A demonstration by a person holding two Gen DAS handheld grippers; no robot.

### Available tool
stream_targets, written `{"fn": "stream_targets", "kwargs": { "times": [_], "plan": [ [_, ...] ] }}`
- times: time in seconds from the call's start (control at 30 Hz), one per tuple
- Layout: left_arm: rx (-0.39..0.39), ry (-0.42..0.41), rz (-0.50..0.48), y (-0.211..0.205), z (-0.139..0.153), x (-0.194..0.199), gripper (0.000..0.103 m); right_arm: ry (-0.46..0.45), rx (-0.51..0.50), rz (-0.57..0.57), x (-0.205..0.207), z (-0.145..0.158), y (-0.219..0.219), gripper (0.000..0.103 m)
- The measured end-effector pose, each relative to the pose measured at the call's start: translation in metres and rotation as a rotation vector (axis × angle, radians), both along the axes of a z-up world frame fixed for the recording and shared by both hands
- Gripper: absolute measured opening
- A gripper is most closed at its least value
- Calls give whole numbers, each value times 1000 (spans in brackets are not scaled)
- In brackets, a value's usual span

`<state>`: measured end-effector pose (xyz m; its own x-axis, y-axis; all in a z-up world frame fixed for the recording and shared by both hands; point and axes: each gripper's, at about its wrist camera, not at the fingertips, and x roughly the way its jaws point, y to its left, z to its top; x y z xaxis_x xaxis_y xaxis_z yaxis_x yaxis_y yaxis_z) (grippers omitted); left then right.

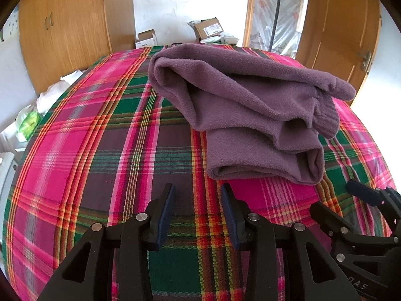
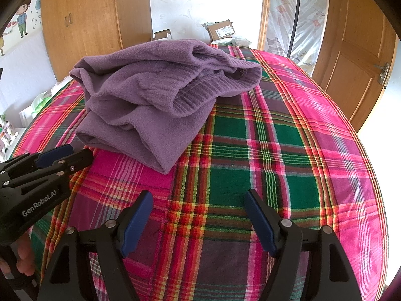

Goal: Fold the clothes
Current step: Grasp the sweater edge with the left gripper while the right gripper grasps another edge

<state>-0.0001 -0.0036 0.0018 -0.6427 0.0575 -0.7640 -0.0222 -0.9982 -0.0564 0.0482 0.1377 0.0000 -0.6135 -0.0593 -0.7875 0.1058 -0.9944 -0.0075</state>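
Lying folded on the plaid bed cover, just ahead of both claws: soft purple fleece sweater. Hovering apart and empty: left claw, right claw. Sitting nearer: left.

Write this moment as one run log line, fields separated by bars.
garment: purple fleece folded on plaid bedspread | left hand-held gripper: open, empty | right hand-held gripper: open, empty | contact: none
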Motion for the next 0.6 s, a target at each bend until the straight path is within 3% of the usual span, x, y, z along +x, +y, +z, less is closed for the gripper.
{"fn": "stream_targets", "kwargs": {
  "times": [0.17,0.23,0.4,0.6],
  "plan": [
    [71,8,-56,-12,4,3,39,0,-6,-3,0,1,0,75],
    [58,49,-82,-12,11,7,39,10,-25,5,1,3,1,65],
    [29,184,-157,-9,42,14,39,19,-86,11,2,7,9,55],
    [16,253,-226,-8,62,8,39,92,-107,45,8,25,13,41]
  ]
}}
